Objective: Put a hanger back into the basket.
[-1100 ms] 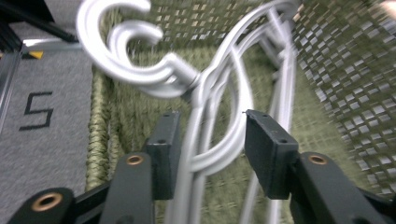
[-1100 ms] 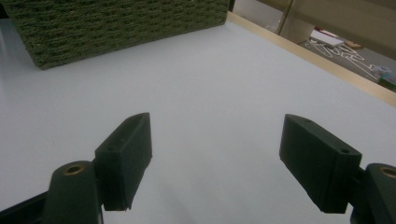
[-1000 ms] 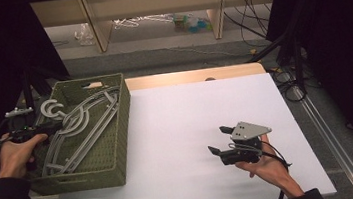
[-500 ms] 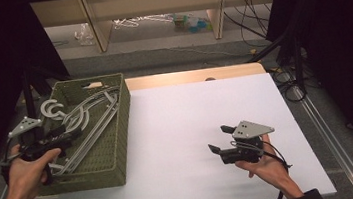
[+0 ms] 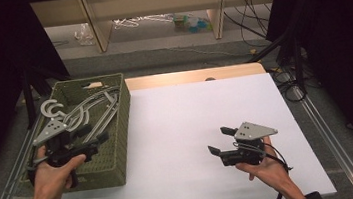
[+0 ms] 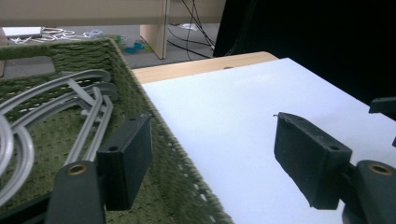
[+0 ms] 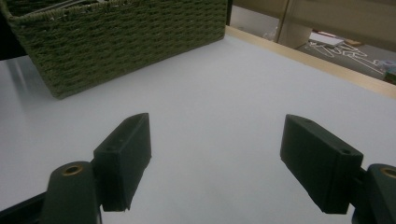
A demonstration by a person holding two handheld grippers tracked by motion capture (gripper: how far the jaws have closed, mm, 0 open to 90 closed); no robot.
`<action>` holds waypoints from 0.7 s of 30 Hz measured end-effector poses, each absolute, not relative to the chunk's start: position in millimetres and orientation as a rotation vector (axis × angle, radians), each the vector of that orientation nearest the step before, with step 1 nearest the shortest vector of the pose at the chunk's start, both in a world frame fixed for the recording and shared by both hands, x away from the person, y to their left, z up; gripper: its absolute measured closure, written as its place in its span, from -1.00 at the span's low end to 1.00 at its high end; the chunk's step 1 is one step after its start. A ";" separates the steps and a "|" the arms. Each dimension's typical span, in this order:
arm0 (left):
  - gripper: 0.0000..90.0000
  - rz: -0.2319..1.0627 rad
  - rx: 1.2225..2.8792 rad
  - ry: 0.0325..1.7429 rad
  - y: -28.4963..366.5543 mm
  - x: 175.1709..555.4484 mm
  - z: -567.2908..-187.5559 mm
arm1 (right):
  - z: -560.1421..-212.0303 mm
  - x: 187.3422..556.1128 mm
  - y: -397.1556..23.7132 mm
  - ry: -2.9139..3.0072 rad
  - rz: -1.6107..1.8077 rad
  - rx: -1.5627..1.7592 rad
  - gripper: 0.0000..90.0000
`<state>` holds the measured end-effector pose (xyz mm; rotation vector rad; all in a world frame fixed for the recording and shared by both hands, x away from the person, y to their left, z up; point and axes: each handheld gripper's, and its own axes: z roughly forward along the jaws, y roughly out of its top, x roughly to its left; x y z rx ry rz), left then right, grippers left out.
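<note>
White counter (image 5: 188,128) carries a green basket (image 5: 118,136) of grey hangers (image 5: 90,109) at left. Your left hand-held gripper (image 5: 99,138), jaws just opening, hovers empty over its near rim; your right hand-held gripper (image 5: 221,140) gapes wide, empty.

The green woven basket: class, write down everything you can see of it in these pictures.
The green woven basket is rectangular and open-topped, of olive wicker-like weave, with a handle slot cut into its far wall. It stands upright on the left edge of the white table. Inside lie several grey hangers, loosely stacked. The left hand-held gripper hovers over its near right part, jaws open and empty.
</note>
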<state>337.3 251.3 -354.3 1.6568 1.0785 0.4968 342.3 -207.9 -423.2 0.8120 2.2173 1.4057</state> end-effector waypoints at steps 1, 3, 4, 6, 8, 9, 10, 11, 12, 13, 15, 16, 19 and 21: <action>-0.40 0.482 1.651 1.076 246.6 336.1 -355.5 | -423.4 341.9 -207.9 2.213 1.412 0.812 -0.44; -0.41 0.463 1.653 1.058 238.5 333.5 -358.2 | -423.7 340.8 -207.6 2.222 1.416 0.811 -0.44; -0.41 0.466 1.659 1.049 234.3 332.7 -359.8 | -423.6 340.6 -207.2 2.221 1.415 0.810 -0.44; -0.41 0.479 1.691 1.038 227.8 331.4 -362.5 | -423.7 340.4 -205.2 2.212 1.420 0.807 -0.44; -0.42 0.453 1.682 1.039 222.1 330.5 -366.5 | -424.2 340.3 -204.0 2.228 1.423 0.800 -0.44; -0.42 0.445 1.679 1.035 219.4 329.9 -368.1 | -424.2 340.3 -204.0 2.228 1.423 0.800 -0.44; -0.42 0.441 1.681 1.029 216.5 329.3 -369.6 | -424.4 339.6 -203.6 2.227 1.420 0.802 -0.45; -0.44 0.444 1.690 1.023 213.7 329.0 -371.0 | -424.5 338.8 -203.1 2.230 1.422 0.807 -0.45; -0.46 0.438 1.691 1.018 210.5 328.4 -372.5 | -424.8 338.6 -202.7 2.228 1.426 0.802 -0.45; -0.47 0.428 1.695 1.006 207.6 327.8 -373.9 | -424.5 338.2 -203.2 2.240 1.424 0.796 -0.47; -0.53 0.413 1.701 0.990 199.9 325.5 -377.3 | -425.0 337.4 -202.8 2.243 1.427 0.808 -0.54; -0.54 0.403 1.702 0.983 197.3 324.3 -378.6 | -425.4 337.3 -202.5 2.243 1.429 0.810 -0.56; -0.61 0.394 1.704 0.971 191.3 321.9 -382.1 | -426.4 336.1 -202.2 2.235 1.432 0.819 -0.64; -0.62 0.388 1.704 0.964 186.6 319.4 -386.1 | -426.7 334.8 -202.5 2.238 1.440 0.812 -0.64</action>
